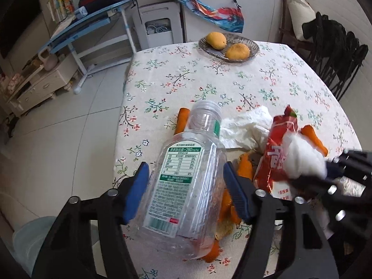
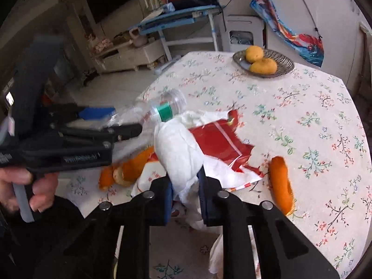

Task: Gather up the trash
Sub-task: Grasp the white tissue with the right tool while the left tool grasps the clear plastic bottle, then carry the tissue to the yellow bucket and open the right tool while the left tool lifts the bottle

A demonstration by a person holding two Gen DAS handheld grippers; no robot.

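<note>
Mid-pickup at the desk (image 1: 232, 81): left tool (image 1: 184, 174) clamped on the empty bottle (image 1: 186, 174), right tool (image 2: 184, 193) pinching a tissue (image 2: 179, 153) — next, likely lifting both toward a bin, unseen here.

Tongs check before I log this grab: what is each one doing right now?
Left tongs: closed on the plastic bottle.
Right tongs: closed on the white tissue.

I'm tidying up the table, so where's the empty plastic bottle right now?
The empty plastic bottle is between the jaws of the left gripper, near the table's left edge, above orange peel and beside the red wrapper.
</note>
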